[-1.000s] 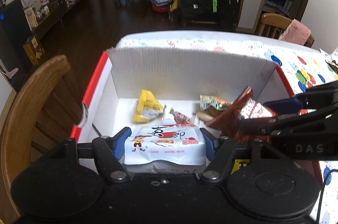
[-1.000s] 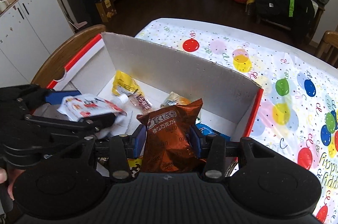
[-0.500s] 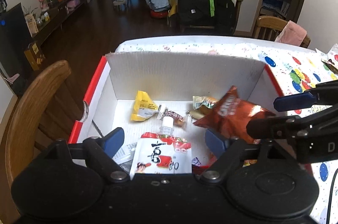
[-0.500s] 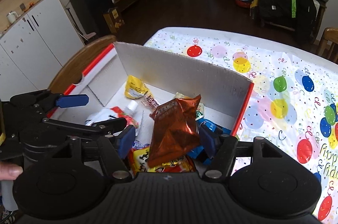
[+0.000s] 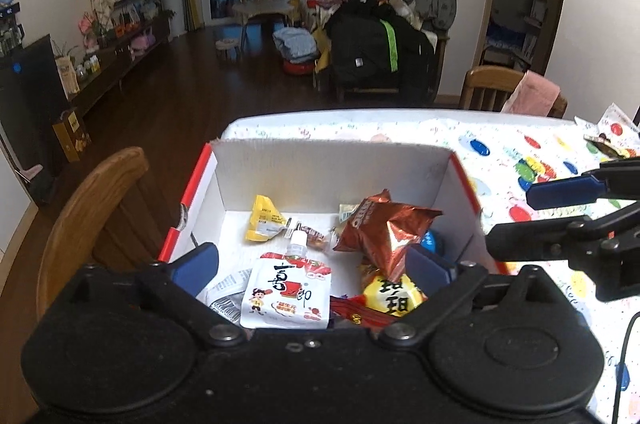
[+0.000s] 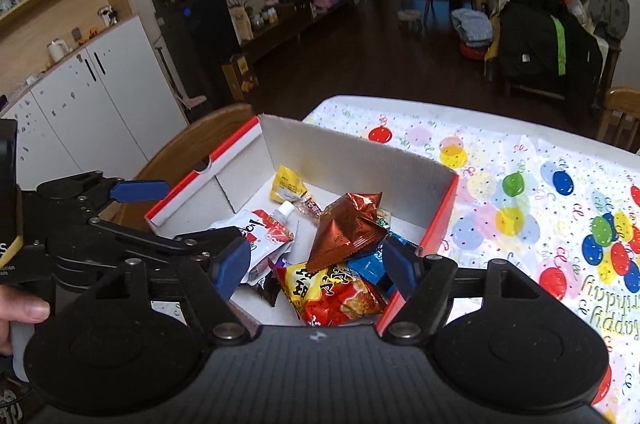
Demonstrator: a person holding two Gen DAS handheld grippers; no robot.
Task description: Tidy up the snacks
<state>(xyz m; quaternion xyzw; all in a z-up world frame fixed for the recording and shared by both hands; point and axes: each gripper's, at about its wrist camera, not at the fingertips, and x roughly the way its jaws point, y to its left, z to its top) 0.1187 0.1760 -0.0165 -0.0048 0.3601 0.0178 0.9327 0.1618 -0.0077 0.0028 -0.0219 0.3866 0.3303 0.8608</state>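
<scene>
A red-and-white cardboard box (image 5: 332,164) (image 6: 352,160) holds several snacks. A white spouted pouch (image 5: 288,290) (image 6: 262,230) lies inside at the near left. A brown Oreo bag (image 5: 390,228) (image 6: 346,228) rests on the pile to its right, over a yellow-red packet (image 6: 332,292) (image 5: 390,294) and a blue packet (image 6: 370,264). A yellow packet (image 5: 264,222) (image 6: 288,184) lies near the far wall. My left gripper (image 5: 312,266) (image 6: 192,212) hangs open above the box's near-left part. My right gripper (image 6: 316,266) (image 5: 532,212) hangs open over the near-right corner. Neither holds anything.
The box sits on a table with a balloon-print cloth (image 6: 520,192) (image 5: 520,152). A wooden chair back (image 5: 88,208) (image 6: 192,140) stands just left of the box. Another chair (image 5: 496,88) with a pink cloth stands at the far side. A hand (image 6: 20,308) grips the left tool.
Both grippers opened and let go: the white pouch and the Oreo bag dropped into the box. Both grippers have since risen and drawn back from the box.
</scene>
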